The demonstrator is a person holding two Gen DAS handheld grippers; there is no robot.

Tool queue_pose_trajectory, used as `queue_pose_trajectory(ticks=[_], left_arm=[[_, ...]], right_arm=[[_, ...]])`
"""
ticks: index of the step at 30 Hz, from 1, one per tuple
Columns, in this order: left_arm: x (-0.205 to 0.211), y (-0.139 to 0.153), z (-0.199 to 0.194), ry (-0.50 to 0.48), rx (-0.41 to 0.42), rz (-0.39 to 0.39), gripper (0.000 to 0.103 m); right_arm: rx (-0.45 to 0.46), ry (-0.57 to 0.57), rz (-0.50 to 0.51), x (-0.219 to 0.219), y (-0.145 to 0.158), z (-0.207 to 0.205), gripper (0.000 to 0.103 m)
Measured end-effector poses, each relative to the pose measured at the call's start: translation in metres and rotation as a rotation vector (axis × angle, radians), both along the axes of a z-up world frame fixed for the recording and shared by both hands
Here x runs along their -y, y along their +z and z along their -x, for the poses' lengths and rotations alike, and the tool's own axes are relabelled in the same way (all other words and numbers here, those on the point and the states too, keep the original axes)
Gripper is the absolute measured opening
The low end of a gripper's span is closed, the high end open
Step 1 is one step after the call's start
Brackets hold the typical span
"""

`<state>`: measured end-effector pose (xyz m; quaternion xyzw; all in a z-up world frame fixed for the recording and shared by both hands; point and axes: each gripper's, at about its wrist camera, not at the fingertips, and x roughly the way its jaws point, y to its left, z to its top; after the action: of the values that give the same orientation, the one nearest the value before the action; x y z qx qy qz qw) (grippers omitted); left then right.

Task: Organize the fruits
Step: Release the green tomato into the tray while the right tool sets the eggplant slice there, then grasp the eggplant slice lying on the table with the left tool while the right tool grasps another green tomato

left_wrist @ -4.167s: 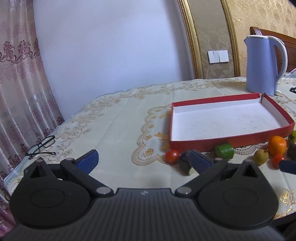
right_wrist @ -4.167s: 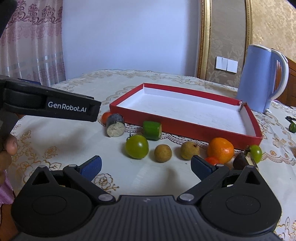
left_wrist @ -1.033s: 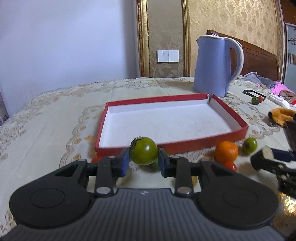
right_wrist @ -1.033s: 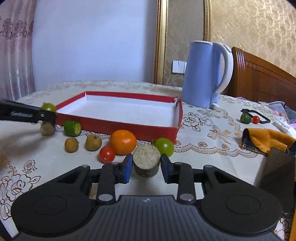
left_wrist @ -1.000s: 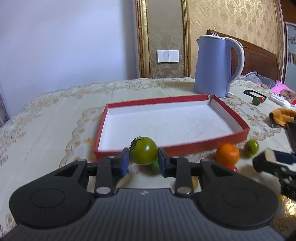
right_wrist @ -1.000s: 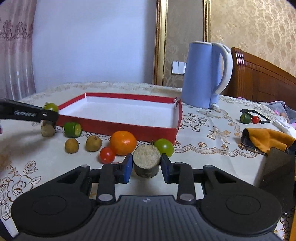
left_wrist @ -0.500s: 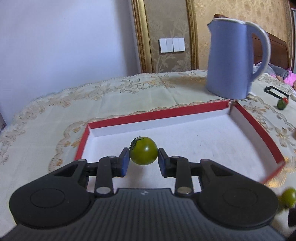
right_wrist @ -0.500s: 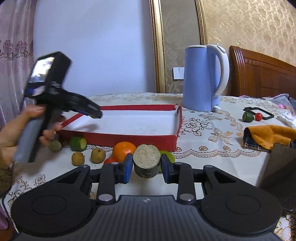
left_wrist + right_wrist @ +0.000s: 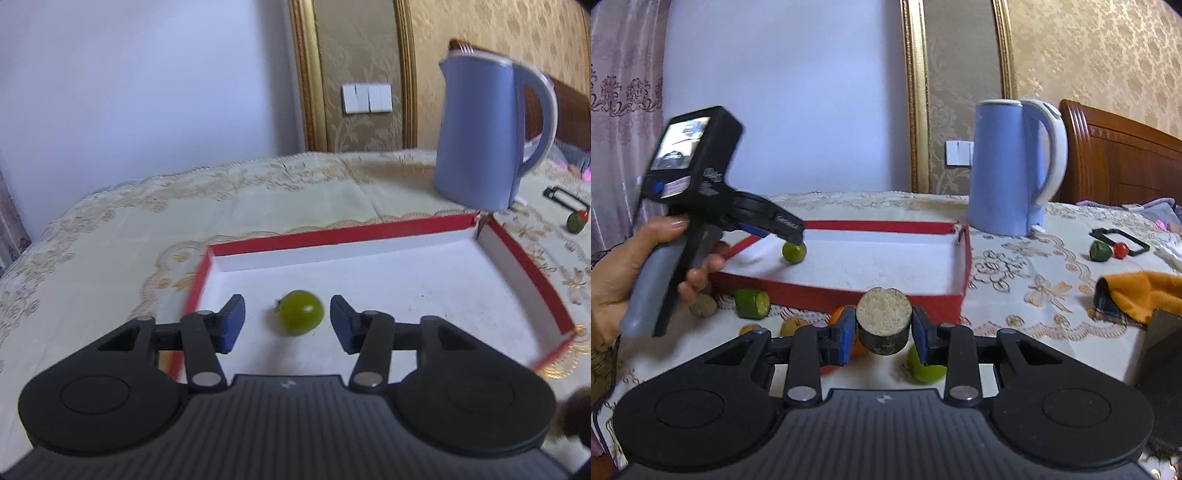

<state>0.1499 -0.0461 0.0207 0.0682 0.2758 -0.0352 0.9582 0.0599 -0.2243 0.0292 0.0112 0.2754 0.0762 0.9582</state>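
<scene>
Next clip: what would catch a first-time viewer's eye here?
The green tomato sitting alone on the white floor of the red tray, between the open left tongs. Then the dark cut cylinder clamped in the right tongs just short of the tray, and the tall blue kettle behind it.

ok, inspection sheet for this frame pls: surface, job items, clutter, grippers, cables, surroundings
Surface: table under a cream embroidered tablecloth.
Job's things: shallow red cardboard tray with white floor; round green tomato resting inside it; dark cylindrical fruit piece with pale cut face; cut green fruit chunk in front of the tray.
Clutter: blue plastic electric kettle, orange cloth.
Grippers: left hand-held gripper open around the tomato, not touching; right hand-held gripper shut on the cylinder.
Cables: nothing seen.
Surroundings: gold patterned wallpaper, wooden headboard.
</scene>
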Motion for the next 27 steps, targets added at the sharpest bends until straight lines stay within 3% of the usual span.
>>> queue_pose_trajectory(ticks=[5,9,10,13,20,24,27], left_arm=[[-0.032,0.005,0.051,-0.008,0.004,0.082,0.053],[-0.052,-0.001,0.092,0.025,0.065,0.079,0.072],[-0.058,-0.003,0.1,0.043,0.08,0.073,0.073],[-0.075,-0.013,0.113,0.089,0.081,0.06,0.073],[-0.099,-0.031,0.122,0.062,0.022,0.099,0.072],[-0.095,-0.035,0.127,0.019,0.035,0.075,0.072],[-0.088,-0.035,0.122,-0.013,0.034,0.075,0.069]], right_arm=[[-0.002,0.031,0.045,-0.01,0.003,-0.025,0.032],[-0.028,0.051,0.055,-0.013,0.004,-0.057,0.032],[-0.04,0.052,0.056,-0.014,0.003,-0.066,0.032],[-0.079,0.036,0.058,-0.01,0.0,-0.098,0.032],[-0.181,-0.036,0.068,-0.001,-0.027,-0.162,0.032],[-0.196,-0.05,0.067,0.001,-0.034,-0.166,0.034],[-0.132,-0.07,0.036,0.007,-0.019,-0.146,0.037]])
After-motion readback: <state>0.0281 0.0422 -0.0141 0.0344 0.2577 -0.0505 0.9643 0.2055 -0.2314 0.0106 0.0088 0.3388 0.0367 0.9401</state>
